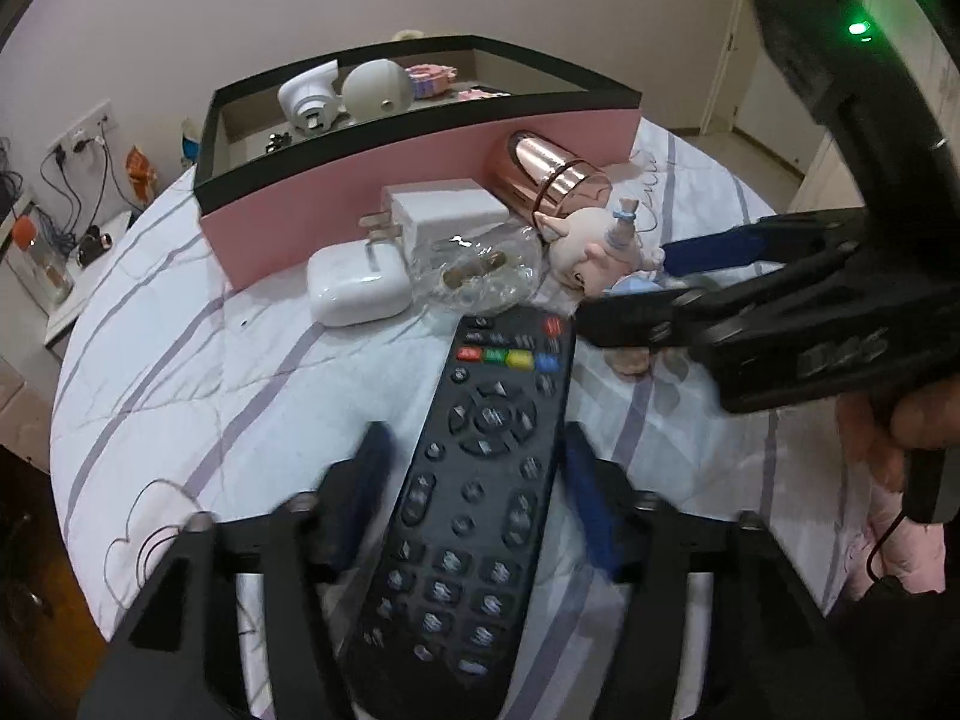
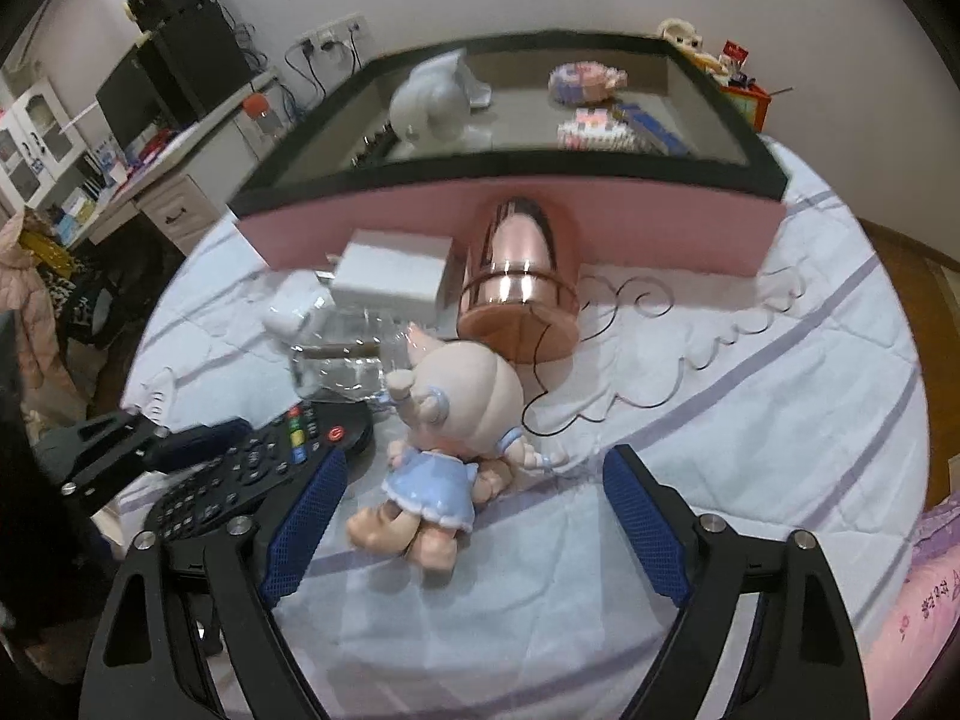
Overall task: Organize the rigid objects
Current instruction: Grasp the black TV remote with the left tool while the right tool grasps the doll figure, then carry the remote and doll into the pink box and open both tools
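Black remote point(image 1: 474, 498): lower centre of the left wrist view, lying lengthwise on the bed, its far end near the clear dish; lower left in the right wrist view point(image 2: 252, 474).
Left hand-held gripper point(image 1: 474, 480): its blue pads stand one on each side of the remote, close to its edges; blur hides whether they touch, so I cannot tell if it is gripping.
Right hand-held gripper point(image 2: 474, 534): jaws wide apart, holding nothing; the doll lies between the blue pads, nearer the left one, not touched by the right one.
Doll point(image 2: 444, 462): centre of the right wrist view, face down in a blue dress, head toward the box; right of centre in the left wrist view point(image 1: 594, 252).
Rose-gold cylinder point(image 2: 519, 276): on its side just beyond the doll's head, far end against the box wall.
White charger point(image 2: 390, 279): left of the cylinder, against the box wall, prongs pointing left.
White case point(image 1: 357, 291): left of the clear dish, centre left of the left wrist view.
Clear dish point(image 1: 480, 276): between case and doll, just beyond the remote's far end.
Pink box point(image 2: 660, 228): black rim, across the upper frame, holding white and pastel items.
Bed point(image 2: 750, 390): white sheet with lilac stripes under everything.
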{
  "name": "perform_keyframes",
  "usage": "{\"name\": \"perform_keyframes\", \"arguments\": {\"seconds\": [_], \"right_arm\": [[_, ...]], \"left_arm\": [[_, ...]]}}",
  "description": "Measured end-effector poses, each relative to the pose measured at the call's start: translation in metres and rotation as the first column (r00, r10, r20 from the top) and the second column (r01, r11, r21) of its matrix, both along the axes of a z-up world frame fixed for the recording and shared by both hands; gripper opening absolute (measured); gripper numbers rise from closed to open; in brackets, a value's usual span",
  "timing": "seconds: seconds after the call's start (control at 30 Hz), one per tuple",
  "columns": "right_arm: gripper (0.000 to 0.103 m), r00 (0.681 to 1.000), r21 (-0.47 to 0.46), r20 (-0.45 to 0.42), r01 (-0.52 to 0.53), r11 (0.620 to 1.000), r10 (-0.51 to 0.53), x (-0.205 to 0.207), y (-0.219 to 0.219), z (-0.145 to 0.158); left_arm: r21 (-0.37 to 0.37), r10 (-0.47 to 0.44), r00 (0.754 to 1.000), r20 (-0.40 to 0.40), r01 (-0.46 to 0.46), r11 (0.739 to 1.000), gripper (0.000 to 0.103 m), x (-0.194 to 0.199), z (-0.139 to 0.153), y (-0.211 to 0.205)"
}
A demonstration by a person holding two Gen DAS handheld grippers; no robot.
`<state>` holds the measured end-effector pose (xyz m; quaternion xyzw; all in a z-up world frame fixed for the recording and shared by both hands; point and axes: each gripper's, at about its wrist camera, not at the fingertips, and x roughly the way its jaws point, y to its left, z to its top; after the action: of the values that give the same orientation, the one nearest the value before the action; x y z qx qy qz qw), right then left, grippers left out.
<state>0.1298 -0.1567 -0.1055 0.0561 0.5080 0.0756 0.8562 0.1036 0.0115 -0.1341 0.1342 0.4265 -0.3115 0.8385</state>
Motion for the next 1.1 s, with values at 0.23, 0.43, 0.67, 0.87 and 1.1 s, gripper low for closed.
{"name": "perform_keyframes", "arguments": {"seconds": [0.23,0.43,0.67,0.87,1.1], "right_arm": [[0.065,0.999,-0.06,0.044,-0.025,0.998,0.028,-0.005,0.006,0.001],[0.065,0.999,-0.026,0.043,-0.027,0.999,0.028,-0.013,-0.004,0.004],[0.065,0.999,0.001,0.04,-0.017,1.0,0.017,-0.02,-0.015,0.007],[0.065,0.998,0.04,0.055,-0.019,0.999,0.017,-0.023,-0.024,0.017],[0.065,0.993,0.092,0.114,-0.03,0.995,0.019,-0.02,-0.038,0.045]], "left_arm": [[-0.047,0.055,0.998,-0.032,-0.057,0.997,0.051,0.009,0.001,-0.003],[-0.149,0.122,0.987,-0.102,-0.137,0.979,0.044,0.012,0.001,0.018],[-0.161,0.186,0.977,-0.104,-0.201,0.966,0.044,0.003,0.004,0.023],[-0.162,0.235,0.969,-0.078,-0.244,0.956,0.044,-0.004,0.022,0.032],[-0.183,0.268,0.963,-0.027,-0.268,0.946,0.044,0.006,0.055,0.038]]}}
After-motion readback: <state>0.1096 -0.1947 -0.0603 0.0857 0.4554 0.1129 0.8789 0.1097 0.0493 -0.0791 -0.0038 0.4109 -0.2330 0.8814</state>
